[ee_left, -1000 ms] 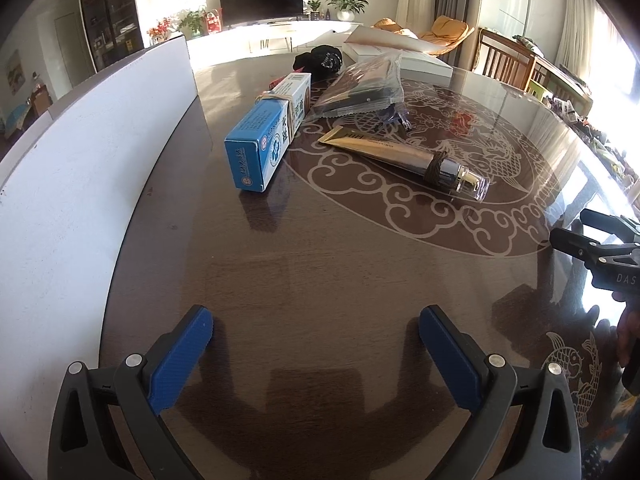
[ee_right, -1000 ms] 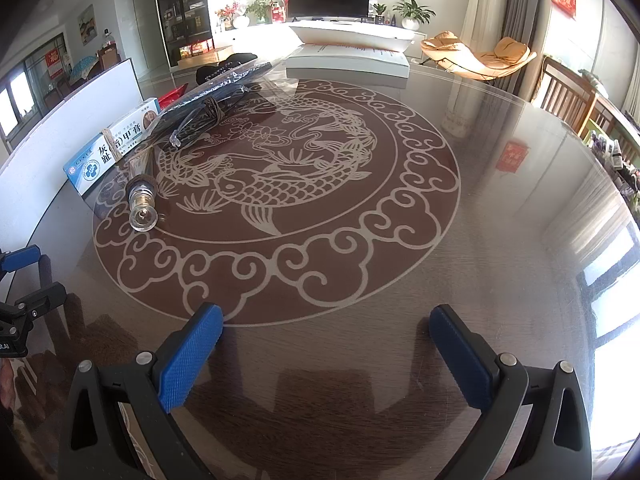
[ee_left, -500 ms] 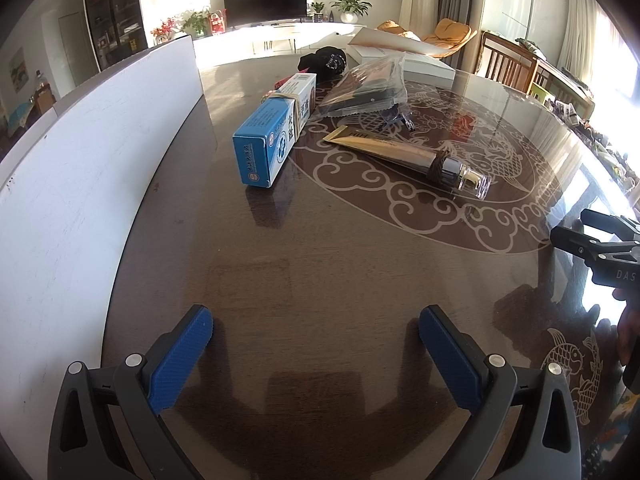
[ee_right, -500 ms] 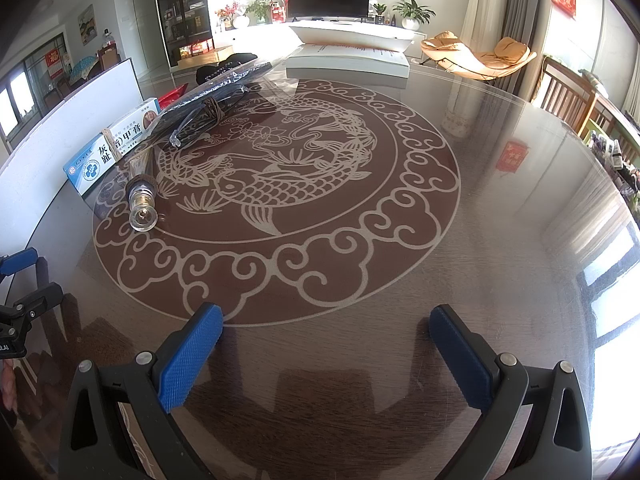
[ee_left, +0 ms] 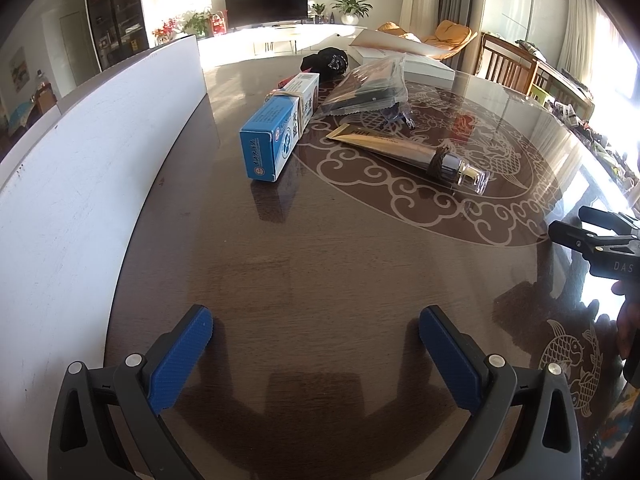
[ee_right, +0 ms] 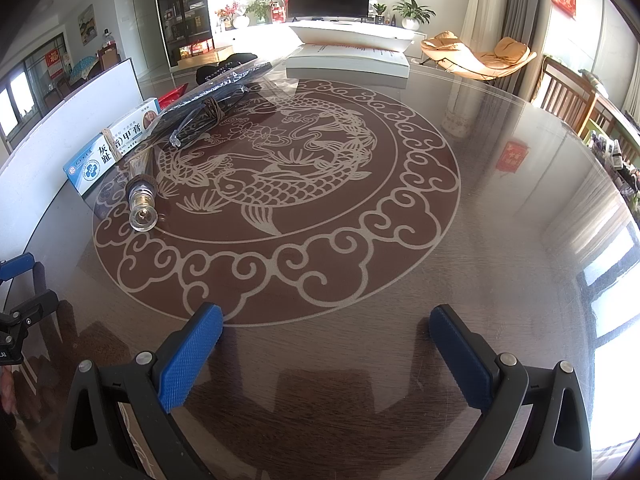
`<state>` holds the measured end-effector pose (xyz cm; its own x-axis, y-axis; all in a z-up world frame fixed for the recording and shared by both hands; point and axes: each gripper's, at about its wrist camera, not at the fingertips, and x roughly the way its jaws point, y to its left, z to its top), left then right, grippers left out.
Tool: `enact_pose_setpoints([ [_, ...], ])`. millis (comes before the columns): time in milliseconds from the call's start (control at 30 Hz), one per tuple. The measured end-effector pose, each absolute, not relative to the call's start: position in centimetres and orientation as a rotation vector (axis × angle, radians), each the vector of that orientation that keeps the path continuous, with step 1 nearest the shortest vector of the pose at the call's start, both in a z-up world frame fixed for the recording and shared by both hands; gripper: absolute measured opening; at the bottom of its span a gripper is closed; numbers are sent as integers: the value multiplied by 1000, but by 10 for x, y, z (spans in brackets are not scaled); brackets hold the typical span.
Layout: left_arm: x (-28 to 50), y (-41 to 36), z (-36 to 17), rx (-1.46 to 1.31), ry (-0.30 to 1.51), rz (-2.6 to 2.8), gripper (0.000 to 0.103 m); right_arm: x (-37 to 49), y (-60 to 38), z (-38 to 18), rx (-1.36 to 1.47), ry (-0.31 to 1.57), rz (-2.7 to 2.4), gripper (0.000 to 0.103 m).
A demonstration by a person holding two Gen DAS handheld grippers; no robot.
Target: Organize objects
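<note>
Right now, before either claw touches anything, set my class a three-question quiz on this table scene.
1. True or false: the left claw holds the blue-and-white cardboard box.
2. Which object lies nearest the box's right side?
A. gold tube with clear cap
B. black cap
C. white flat box
3. Fill in: the clear plastic bag of dark items lies ____ the gold tube, seen from the left claw.

Key: 1 false, both claws, right claw included, are open and empty. 2 A. 3 beyond.
</note>
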<state>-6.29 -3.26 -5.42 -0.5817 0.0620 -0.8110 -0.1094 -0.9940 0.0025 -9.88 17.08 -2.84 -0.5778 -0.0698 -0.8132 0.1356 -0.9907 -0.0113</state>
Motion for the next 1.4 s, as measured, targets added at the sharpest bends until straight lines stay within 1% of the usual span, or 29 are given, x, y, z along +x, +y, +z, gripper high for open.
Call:
enact_pose_setpoints([
  [867, -53, -37, -53, -1384, 79, 2708, 103, -99, 170, -29, 1384, 111, -2690, 103],
  [967, -53, -38, -54, -1382, 77, 2707, 103, -110, 167, -28, 1453, 114, -2630, 103],
  [1033, -53, -38, -54, -1383, 78, 2708, 103, -118, 158, -19, 1430, 84, -2579, 103],
  [1167, -53, -38, -54, -1383, 78, 2707, 103, -138, 113, 3, 1342, 141, -2485, 103],
  [1233, -53, -38, -54, -1382, 78, 2707, 103, -151, 82, 6, 1335, 197, -2411, 103],
  [1333, -54, -38, -54, -1382, 78, 2707, 103, -169, 35, 3, 1337, 346, -2295, 103],
  [1400, -54, -38, -54, -1382, 78, 2707, 103, -177, 12, -4, 1346, 450, -2251, 99],
])
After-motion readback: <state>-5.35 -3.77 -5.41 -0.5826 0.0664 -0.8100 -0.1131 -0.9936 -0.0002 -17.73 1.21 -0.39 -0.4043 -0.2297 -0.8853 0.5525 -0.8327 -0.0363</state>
